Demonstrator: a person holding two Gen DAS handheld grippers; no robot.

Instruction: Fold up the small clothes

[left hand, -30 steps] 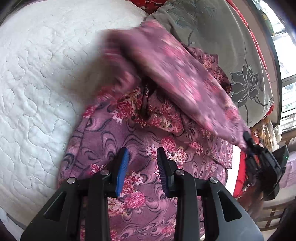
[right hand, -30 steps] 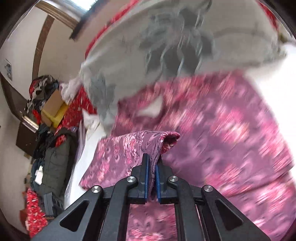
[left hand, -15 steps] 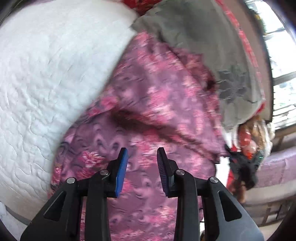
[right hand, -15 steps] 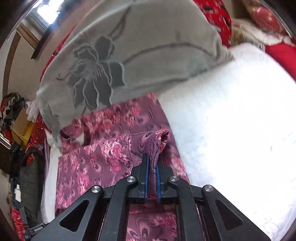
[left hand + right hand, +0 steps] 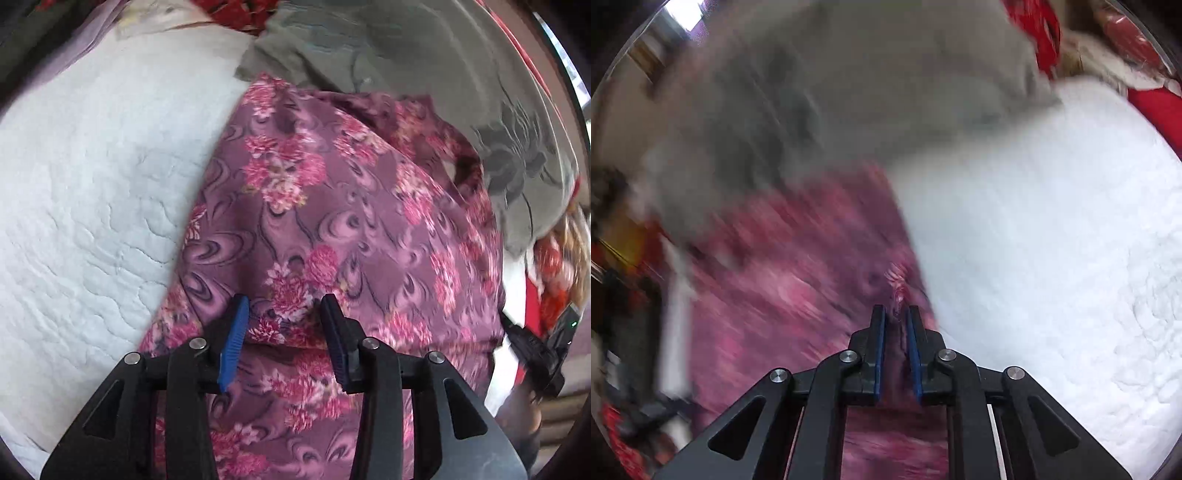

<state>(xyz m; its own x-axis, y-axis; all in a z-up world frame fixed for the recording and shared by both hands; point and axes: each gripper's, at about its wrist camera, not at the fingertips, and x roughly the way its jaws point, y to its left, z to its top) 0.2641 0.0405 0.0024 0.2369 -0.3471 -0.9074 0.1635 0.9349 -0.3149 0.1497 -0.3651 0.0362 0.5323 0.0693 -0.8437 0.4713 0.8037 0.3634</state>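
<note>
Holding both grippers over the bed. Our left gripper [image 5: 283,312] has its jaws apart, and they have just been opening further; nothing is clamped, only the purple floral garment [image 5: 332,206] lying below the gap between the blue-faced pad [image 5: 233,343] and the dark one. We see a fold edge of that cloth running across just under the fingertips, with another layer of the same print nearer the camera

Our right gripper [image 5: 896,314] has its jaws nearly together, and a thin pinch of the same garment [image 5: 798,280] sits between the blue pads, a small bunched tip poking out past the fingertips. That view is motion-blurred, so we can't read the print there

The garment lies spread on the white quilted bed cover [image 5: 92,184], left edge on bare quilt, far edge touching a grey blanket with a dark flower pattern [image 5: 461,74]. In the right wrist view the quilt [image 5: 1052,240] fills the right side and the grey blanket [image 5: 849,92] the top

Red patterned fabric [image 5: 236,14] shows beyond the blanket. The right gripper's black body [image 5: 535,350] is visible at the left view's right edge
</note>
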